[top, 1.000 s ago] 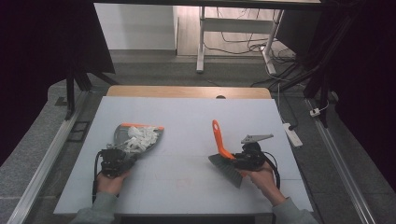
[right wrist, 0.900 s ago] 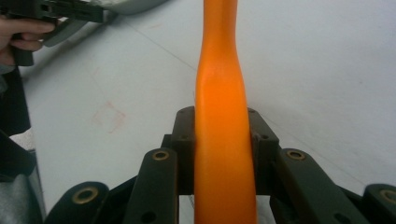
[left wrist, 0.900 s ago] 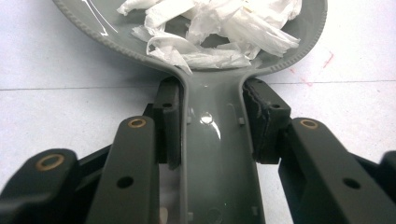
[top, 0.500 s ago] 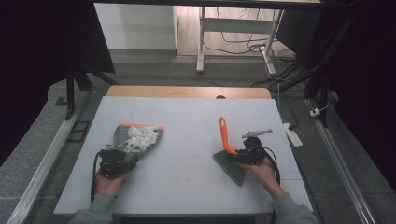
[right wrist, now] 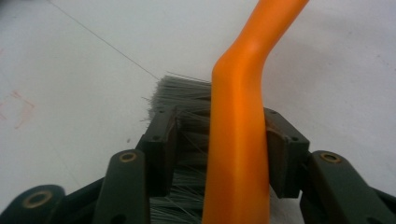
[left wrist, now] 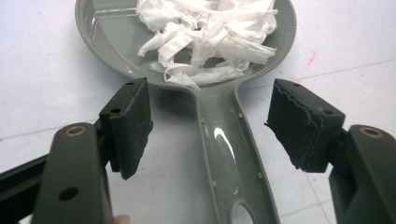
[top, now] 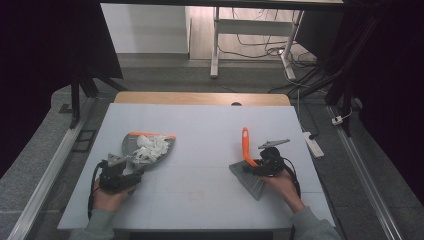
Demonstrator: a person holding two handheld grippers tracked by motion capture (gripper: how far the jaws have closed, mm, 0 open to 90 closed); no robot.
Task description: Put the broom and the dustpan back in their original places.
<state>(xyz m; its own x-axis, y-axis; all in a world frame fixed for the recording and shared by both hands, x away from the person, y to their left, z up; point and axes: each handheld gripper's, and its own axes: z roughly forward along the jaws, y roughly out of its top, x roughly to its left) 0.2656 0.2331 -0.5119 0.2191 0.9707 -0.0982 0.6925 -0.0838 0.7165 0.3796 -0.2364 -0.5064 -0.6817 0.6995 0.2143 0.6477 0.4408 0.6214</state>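
Observation:
A grey dustpan (top: 135,145) with an orange lip lies on the white table (top: 200,120) at the left, and white paper scraps (top: 150,148) are heaped in it. My left gripper (top: 133,170) sits at its handle end. In the left gripper view the grey handle (left wrist: 224,154) runs between the pads (left wrist: 130,126) untouched; these jaws have just been opening. At the right lies a brush with an orange handle (top: 245,144) and grey bristles (top: 248,181). My right gripper (top: 251,166) straddles the orange handle (right wrist: 238,140). Its jaws have just been opening, with a gap at the left pad (right wrist: 161,149).
A wooden strip (top: 200,98) runs along the table's far edge. A white power strip (top: 313,143) lies on the floor to the right. Metal desk legs (top: 215,45) and cables stand beyond the table. A floor rail (top: 50,165) runs along the left side.
Both grippers' jaws have spread apart. The brush has shifted slightly right and settled on the table. The dustpan and left hand have stayed put.

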